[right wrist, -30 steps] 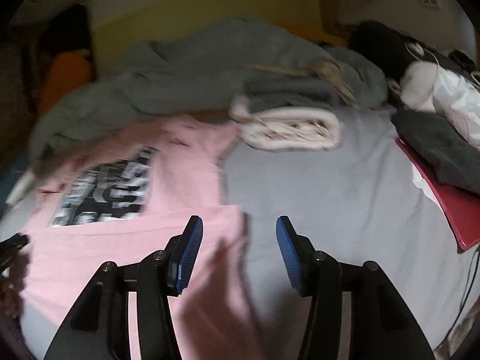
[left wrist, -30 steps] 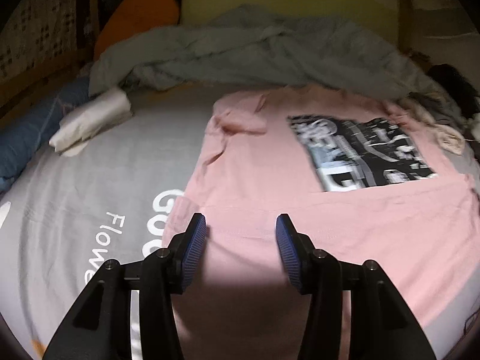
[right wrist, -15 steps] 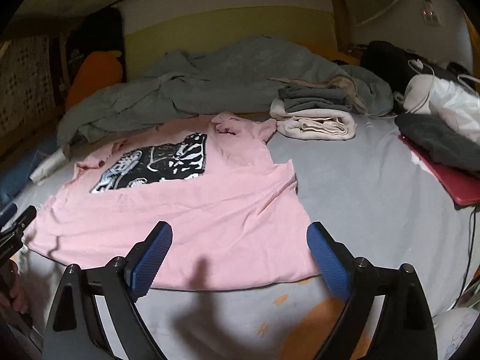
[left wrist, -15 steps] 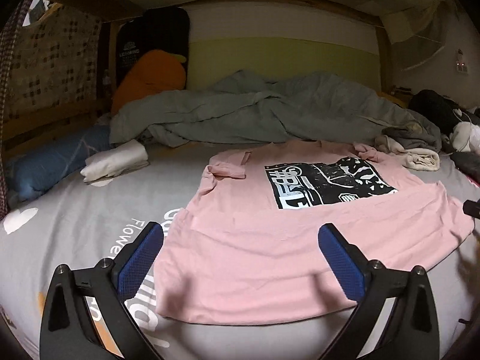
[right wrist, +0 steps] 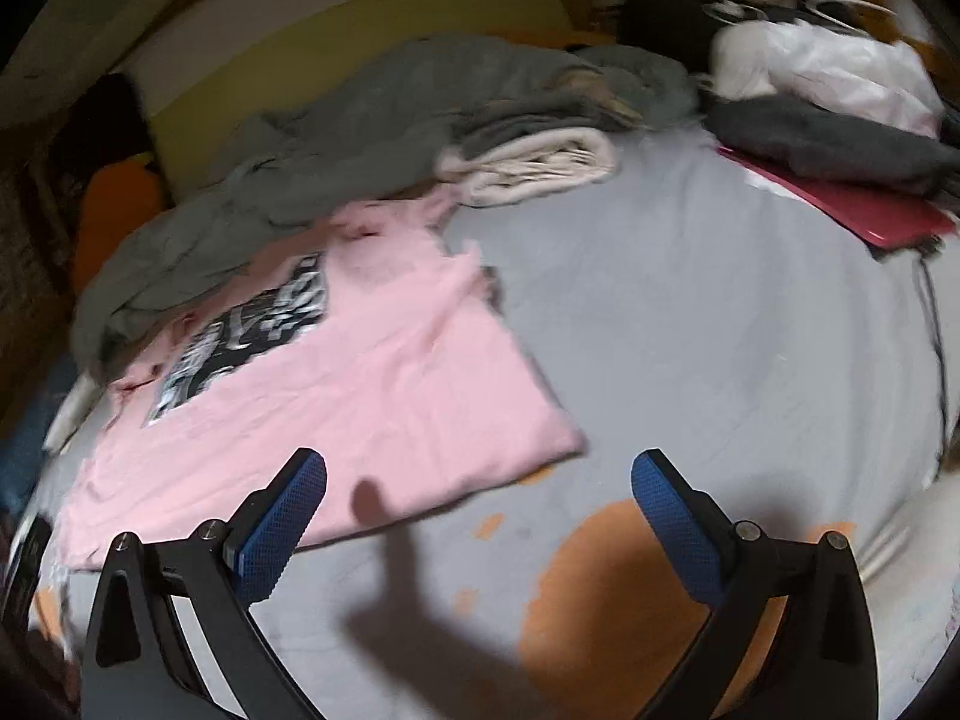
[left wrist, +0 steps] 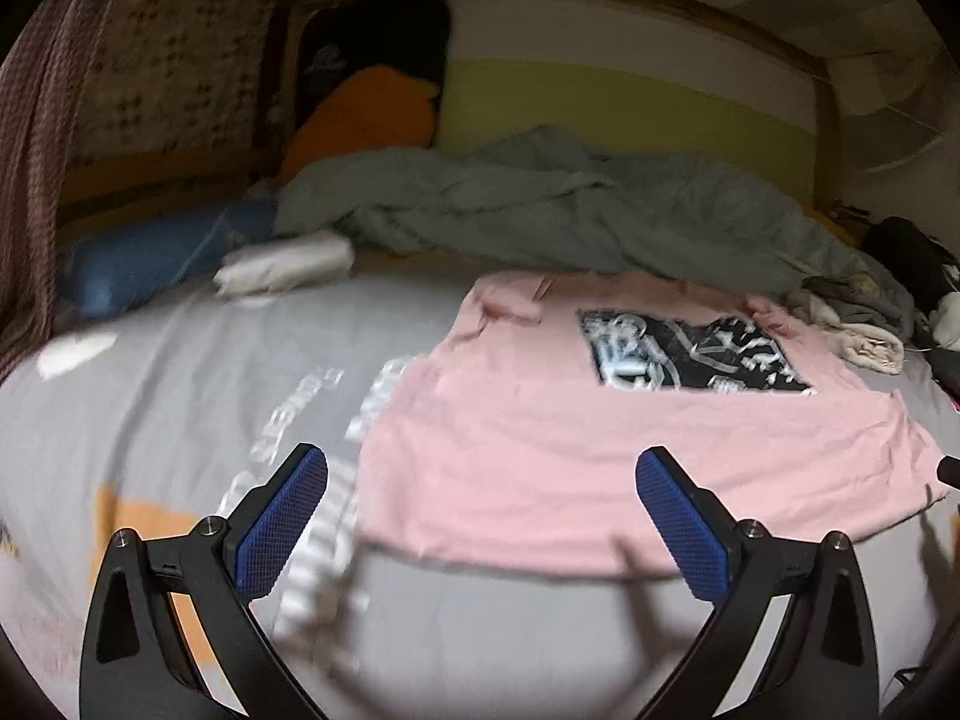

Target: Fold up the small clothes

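Pink tee (left wrist: 600,444) flat on bed (right wrist: 720,300), both grippers wide (nothing held)

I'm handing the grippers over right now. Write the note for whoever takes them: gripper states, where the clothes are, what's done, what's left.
Left gripper: open, empty; its jaws have just opened.
Right gripper: open, empty; jaws have just been opening, nothing between them.
Pink T-shirt: flat on the grey bedsheet, print side up, bottom part folded up once, both sleeves tucked in.
Folded cream and grey garments sit past its far right corner, against the rumpled grey blanket.
Left: fold the shirt's sides in, then fold again.
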The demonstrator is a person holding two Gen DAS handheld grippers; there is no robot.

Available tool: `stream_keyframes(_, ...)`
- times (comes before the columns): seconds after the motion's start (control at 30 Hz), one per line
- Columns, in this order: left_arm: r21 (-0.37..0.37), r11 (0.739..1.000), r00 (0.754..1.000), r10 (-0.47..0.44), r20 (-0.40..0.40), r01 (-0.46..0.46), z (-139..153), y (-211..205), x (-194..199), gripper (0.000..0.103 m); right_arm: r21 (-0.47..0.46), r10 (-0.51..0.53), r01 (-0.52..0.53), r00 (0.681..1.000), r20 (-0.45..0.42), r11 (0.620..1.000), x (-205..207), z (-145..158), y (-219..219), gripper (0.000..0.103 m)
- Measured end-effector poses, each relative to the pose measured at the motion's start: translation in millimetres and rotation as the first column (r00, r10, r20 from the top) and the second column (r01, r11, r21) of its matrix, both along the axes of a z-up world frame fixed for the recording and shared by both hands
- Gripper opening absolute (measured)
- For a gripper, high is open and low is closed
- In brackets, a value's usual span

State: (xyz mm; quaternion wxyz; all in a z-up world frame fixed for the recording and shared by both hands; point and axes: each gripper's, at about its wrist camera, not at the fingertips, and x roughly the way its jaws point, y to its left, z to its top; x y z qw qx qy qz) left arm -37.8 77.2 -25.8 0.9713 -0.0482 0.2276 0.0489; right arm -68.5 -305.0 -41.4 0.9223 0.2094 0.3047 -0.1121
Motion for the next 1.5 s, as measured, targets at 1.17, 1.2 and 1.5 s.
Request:
stream_keyframes(1.17, -0.479, 0.872, 0.993, 0.056, -0.104, -0.099, 6.1, 76.4, -0.5, 0.006, 0.317, -0.034, -0.014, 0.989, 0.147, 0.948, -8.1, 0.2, -45.0, 0.003)
stream_keyframes(1.2, -0.475, 0.875, 0.994, 0.053, -0.099, -0.094, 12.0, 77.1, -5.3, 0.006, 0.323, -0.041, -0.015, 0.985, 0.167, 0.946, -17.5, 5.2, -46.1, 0.003)
stream_keyframes(1.5, -0.509, 0.854, 0.97, -0.019, -0.241, -0.109, 30.6, 90.6, 28.2, 0.006, 0.261, -0.034, -0.017, 0.982, 0.188, 0.965, -20.0, 35.3, -37.3, 0.003)
